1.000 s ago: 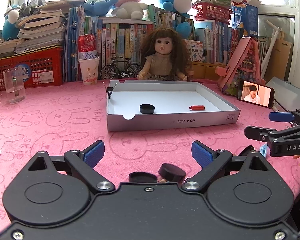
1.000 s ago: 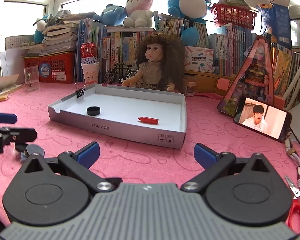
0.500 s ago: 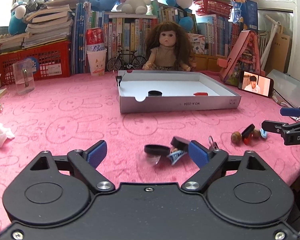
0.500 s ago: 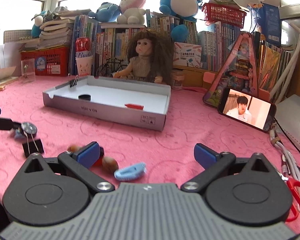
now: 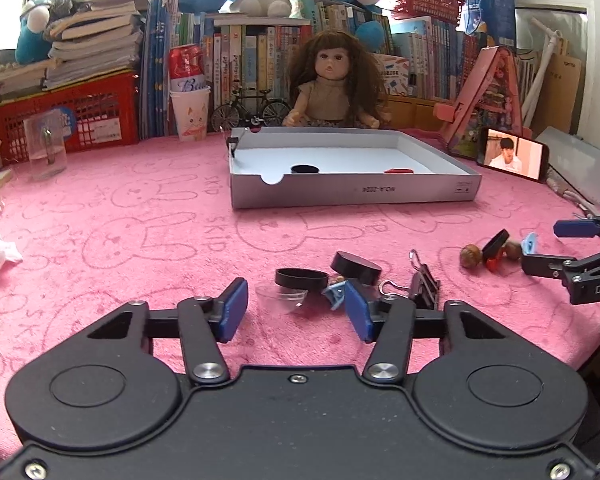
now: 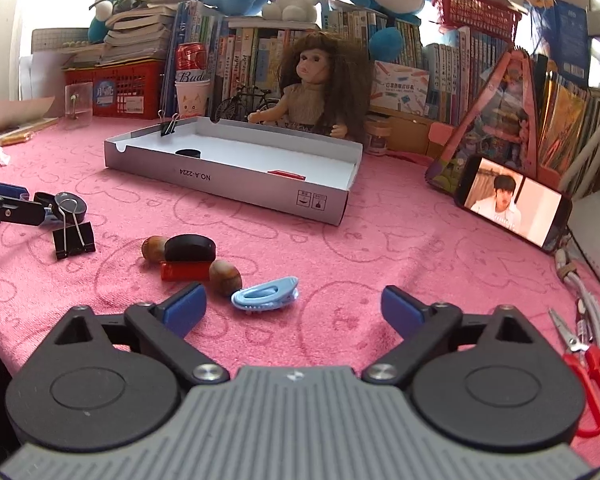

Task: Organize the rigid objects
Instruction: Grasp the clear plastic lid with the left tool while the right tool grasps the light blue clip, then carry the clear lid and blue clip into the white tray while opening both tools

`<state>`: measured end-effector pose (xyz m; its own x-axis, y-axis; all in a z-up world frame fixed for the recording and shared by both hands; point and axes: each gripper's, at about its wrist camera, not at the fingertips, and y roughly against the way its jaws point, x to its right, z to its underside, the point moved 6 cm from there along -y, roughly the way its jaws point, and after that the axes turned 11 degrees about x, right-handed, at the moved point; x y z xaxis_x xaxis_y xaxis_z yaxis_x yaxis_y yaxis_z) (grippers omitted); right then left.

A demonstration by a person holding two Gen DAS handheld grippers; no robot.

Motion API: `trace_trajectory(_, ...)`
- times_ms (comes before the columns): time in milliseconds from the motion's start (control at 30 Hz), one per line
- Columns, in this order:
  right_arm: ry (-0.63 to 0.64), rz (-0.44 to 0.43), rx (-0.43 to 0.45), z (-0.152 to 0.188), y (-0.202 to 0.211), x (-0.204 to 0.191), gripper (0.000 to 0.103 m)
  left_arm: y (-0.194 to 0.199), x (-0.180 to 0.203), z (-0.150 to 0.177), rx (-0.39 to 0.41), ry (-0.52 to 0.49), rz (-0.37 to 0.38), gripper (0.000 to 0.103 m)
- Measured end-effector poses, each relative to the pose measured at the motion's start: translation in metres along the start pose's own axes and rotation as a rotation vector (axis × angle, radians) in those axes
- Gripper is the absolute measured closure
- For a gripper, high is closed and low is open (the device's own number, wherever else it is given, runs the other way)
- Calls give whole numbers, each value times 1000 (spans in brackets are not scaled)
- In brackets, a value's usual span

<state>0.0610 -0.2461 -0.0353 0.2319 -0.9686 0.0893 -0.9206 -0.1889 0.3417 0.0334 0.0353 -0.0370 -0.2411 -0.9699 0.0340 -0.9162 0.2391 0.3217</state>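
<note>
While a second ago both tools stood wide, the left gripper (image 5: 296,316) is now closing around a clear lens (image 5: 281,295) at lower centre, pads not yet touching. The right gripper (image 6: 294,314), unclenched and narrowing, frames a blue clip (image 6: 265,299). Pickups seem imminent; the box (image 5: 352,196) waits mid-frame.

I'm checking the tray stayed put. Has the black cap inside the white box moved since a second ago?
No. The black cap lies in the white box left of the red piece, just as before; only the cameras have shifted.
</note>
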Motion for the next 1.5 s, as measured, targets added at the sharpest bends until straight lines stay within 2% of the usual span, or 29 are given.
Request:
trace_trajectory(200,-3,-37,-10,0,0,-1,22,0,-6,1,6,-7,-21,55)
trace_trajectory(300,13,-60,-14,-2,1,-5,31,-6,-8,5,-10,-15,-36,64)
trace_trajectory(333,20,-64,-16,-3,1,-6,33,-6,-7,5,-2,-22,-39,70)
trace_trajectory(400,34,-74,-15,-4,2,-10,45,-6,-5,5,1,-38,-31,76)
trace_trajectory(500,58,-70,-15,-5,3,-13,63,-5,-4,4,6,-39,-30,77)
trace_trajectory(533,60,-68,-17,-6,3,-14,65,-4,-4,4,10,-44,-32,77)
trace_trajectory(667,52,-54,-6,-9,4,-12,66,1,-2,-1,35,-61,-42,77)
trace_trajectory(1100,11,-7,25,-23,2,-6,66,6,-4,-23,80,-26,-59,77)
trace_trajectory(1500,-39,53,32,-38,-11,2,66,-11,-3,-41,96,-3,-68,77)
